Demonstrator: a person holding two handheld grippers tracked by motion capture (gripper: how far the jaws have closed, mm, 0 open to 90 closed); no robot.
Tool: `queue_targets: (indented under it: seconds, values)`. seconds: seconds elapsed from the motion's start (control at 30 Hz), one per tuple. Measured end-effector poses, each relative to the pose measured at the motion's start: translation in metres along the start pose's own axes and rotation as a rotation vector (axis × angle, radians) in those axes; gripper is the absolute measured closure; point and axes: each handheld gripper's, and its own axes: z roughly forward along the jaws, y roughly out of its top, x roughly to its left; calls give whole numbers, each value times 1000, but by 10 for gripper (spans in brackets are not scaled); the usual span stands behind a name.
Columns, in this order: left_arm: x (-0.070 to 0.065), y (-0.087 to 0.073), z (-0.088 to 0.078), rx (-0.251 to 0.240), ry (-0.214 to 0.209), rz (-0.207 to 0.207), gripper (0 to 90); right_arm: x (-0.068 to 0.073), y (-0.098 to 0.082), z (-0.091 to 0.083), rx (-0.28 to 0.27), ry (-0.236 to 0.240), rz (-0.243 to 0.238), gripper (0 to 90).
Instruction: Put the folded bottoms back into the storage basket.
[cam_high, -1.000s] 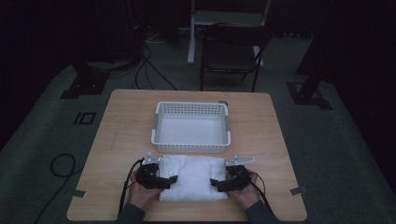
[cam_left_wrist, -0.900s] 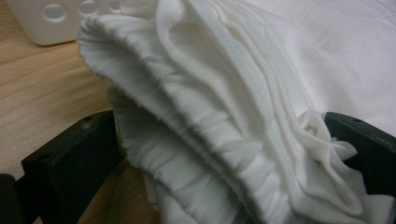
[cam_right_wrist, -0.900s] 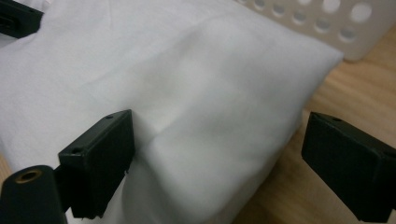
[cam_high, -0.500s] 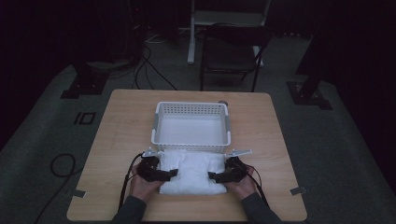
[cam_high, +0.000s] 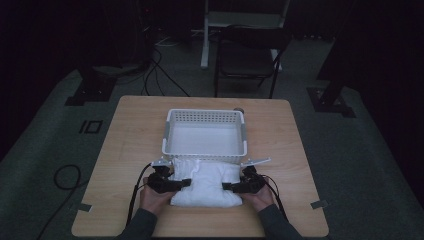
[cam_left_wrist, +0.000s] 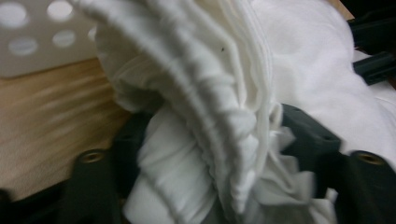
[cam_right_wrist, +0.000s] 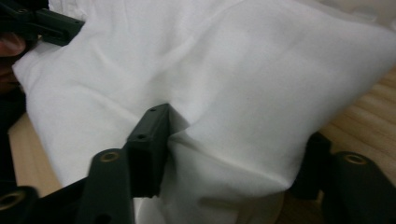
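Observation:
A folded white cloth (cam_high: 205, 185) lies on the wooden table (cam_high: 130, 130) near its front edge, just in front of a white perforated basket (cam_high: 205, 132). My left gripper (cam_high: 182, 183) is shut on the cloth's left edge, where gathered folds of cloth (cam_left_wrist: 219, 116) bulge between the black jaws. On the other side, my right gripper (cam_high: 226, 187) is shut on the right edge, its jaws pinching a thick wad of cloth (cam_right_wrist: 233, 93). The other gripper (cam_right_wrist: 42, 21) shows at the top left of the right gripper view.
The basket stands empty at the table's middle; its holed wall (cam_left_wrist: 37, 37) shows in the left gripper view. A dark chair (cam_high: 247, 60) and cables (cam_high: 160, 65) are on the floor beyond the table's far edge.
Both hands have slid forward with the cloth toward the basket, and the grippers have turned inward, bunching the cloth's sides.

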Motion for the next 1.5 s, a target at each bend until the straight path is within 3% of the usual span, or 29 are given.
queue_targets:
  seconds: [0.1, 0.47, 0.63, 0.9, 1.5]
  values:
    - [-2, 1, 0, -4, 6, 11, 438, 0, 1, -1, 1, 11, -1, 512]
    - [-5, -1, -3, -10, 7, 29, 461, 13, -1, -4, -37, -51, -72, 646]
    - [-13, -4, -8, -48, 36, 55, 530, 17, -2, -7, -47, -68, -103, 665]
    - [-22, -9, -15, -80, 48, 65, 547, 29, -6, -14, -81, -108, -156, 676]
    - [-42, -8, -26, -92, 84, 102, 554, 37, -9, -27, -115, -101, -172, 683]
